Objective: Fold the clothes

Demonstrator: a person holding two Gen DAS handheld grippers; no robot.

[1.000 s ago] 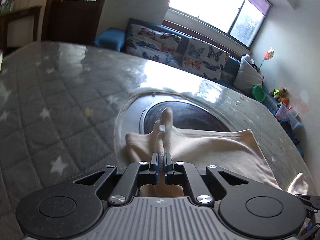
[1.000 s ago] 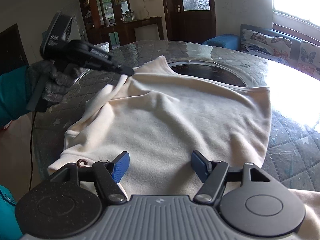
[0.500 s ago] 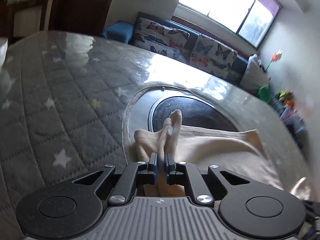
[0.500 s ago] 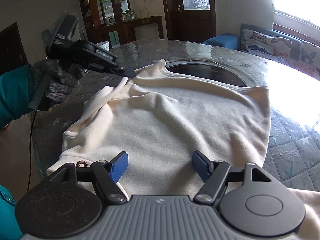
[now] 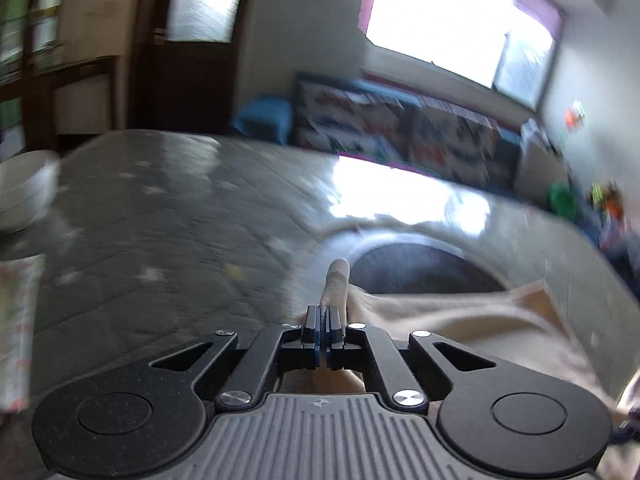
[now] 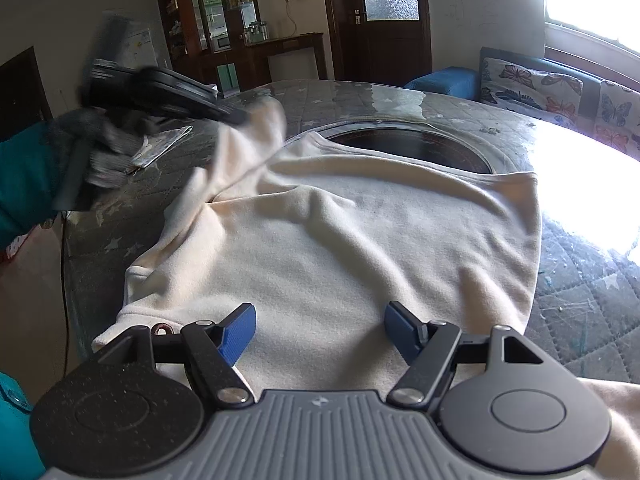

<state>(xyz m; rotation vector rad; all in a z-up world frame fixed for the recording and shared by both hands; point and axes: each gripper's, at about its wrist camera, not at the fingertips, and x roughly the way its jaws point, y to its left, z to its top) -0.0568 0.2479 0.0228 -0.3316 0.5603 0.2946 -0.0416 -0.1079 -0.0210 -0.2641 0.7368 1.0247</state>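
My right gripper (image 6: 320, 330) hangs with its blue pads spread wide, gripping nothing, just above the near hem of the cream shirt (image 6: 360, 240), which lies spread on the quilted table (image 6: 592, 300) directly ahead of it. To the left and farther off, my left gripper (image 5: 323, 316) is clamped on a pinch of the shirt's left edge and holds that fold raised off the table. Beyond the shirt's collar sits a dark round inset (image 6: 408, 146) in the tabletop.

Left claw (image 5: 322, 322) pinches a fold of cream garment (image 5: 460, 320) above the quilted table (image 5: 160, 232).
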